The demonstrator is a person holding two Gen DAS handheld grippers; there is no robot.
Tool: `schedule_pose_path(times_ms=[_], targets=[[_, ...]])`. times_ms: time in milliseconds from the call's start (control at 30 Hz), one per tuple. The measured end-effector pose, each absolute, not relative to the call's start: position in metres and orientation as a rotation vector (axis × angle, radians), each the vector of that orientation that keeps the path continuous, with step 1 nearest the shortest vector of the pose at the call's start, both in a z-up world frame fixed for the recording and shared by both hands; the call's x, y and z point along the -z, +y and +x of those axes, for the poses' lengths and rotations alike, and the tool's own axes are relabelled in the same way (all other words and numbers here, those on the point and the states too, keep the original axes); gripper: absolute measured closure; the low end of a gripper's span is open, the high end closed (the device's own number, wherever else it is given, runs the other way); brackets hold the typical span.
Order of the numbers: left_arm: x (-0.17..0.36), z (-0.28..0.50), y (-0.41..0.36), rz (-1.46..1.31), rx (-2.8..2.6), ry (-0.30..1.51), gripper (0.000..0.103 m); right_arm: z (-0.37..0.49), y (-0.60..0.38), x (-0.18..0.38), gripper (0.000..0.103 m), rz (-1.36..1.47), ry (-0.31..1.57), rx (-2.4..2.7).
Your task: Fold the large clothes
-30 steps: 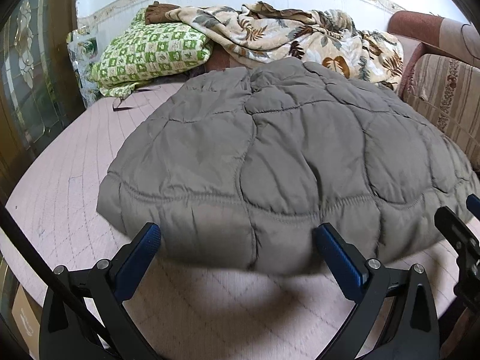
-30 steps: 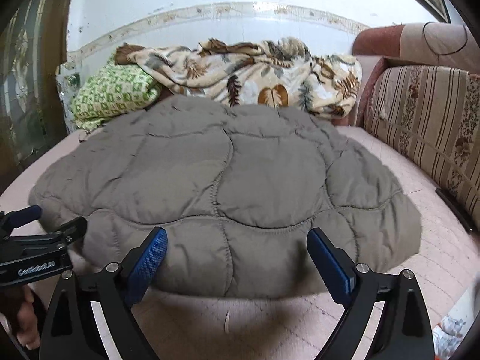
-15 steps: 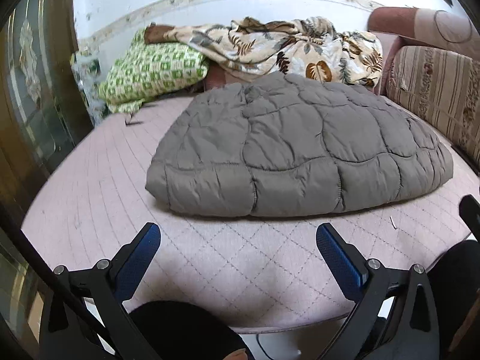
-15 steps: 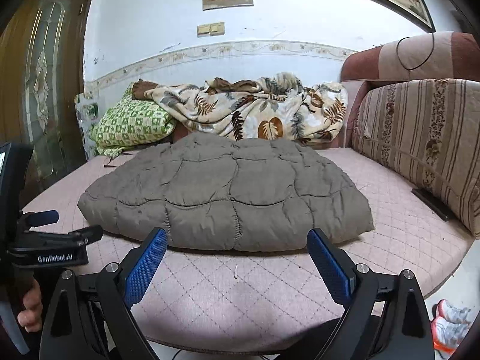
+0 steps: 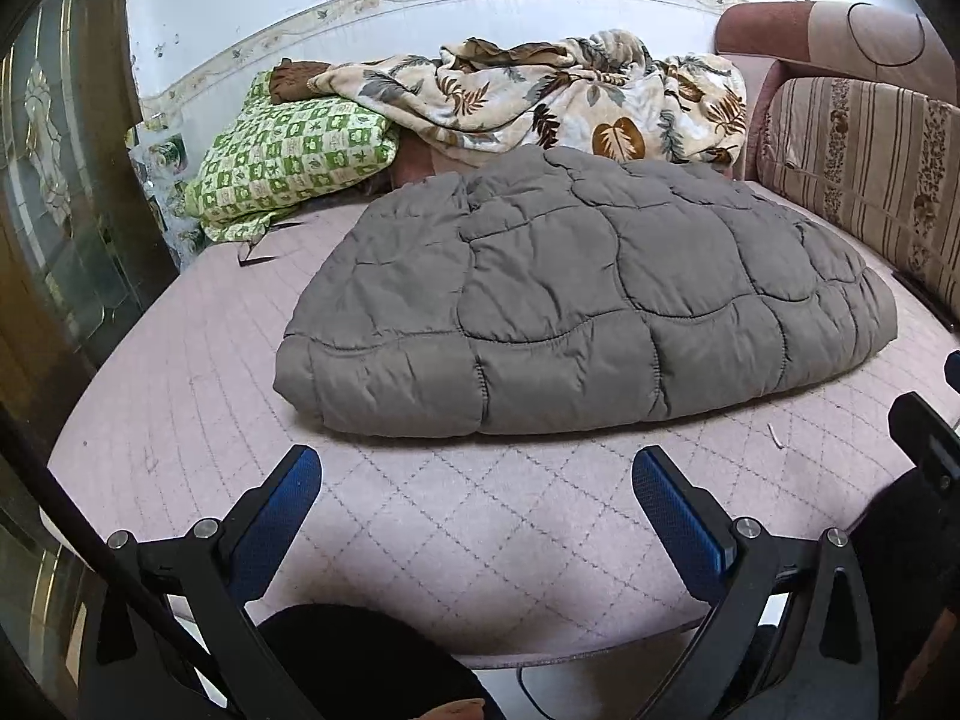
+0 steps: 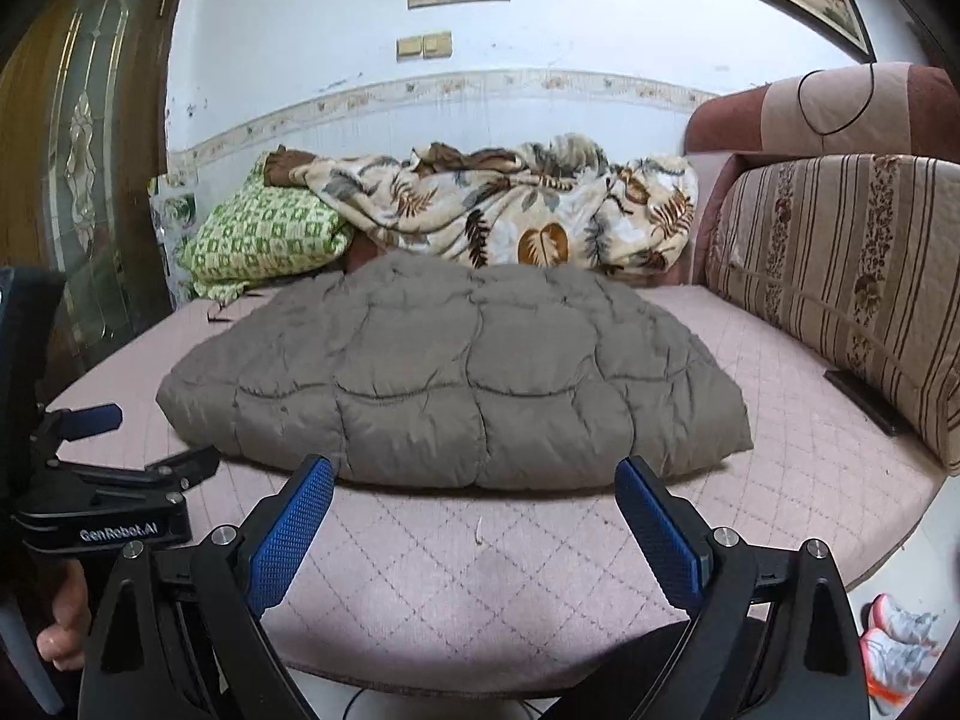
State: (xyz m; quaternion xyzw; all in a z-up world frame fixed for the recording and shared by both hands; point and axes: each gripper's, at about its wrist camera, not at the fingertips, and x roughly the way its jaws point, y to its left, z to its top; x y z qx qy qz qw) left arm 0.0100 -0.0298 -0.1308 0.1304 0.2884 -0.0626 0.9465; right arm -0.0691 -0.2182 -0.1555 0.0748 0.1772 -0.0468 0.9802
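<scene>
Grey quilted coat (image 5: 576, 294) lies folded mid-bed — puffy, soft, likely light but springy; take its near hem corners. Left gripper (image 5: 477, 492) and right gripper (image 6: 474, 501) — both spread, empty.

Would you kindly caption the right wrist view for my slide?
Open right gripper hovers before a folded grey quilted jacket on the pink bed.

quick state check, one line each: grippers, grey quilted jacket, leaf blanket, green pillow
left gripper: open, holding nothing, short of the jacket
right gripper: open, holding nothing
grey quilted jacket: folded into a flat bundle on the bed
leaf-print blanket: crumpled in a heap by the wall
green checked pillow: lying partly under the blanket
</scene>
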Motion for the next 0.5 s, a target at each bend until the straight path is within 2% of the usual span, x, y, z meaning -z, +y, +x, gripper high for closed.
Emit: schedule_pose_path(times_ms=[500], targets=[[0.137,0.022,-0.022,0.232,0.098,0.644,0.000,-0.067,-0.215,0.158,0.006,0.153,0.384,0.097]])
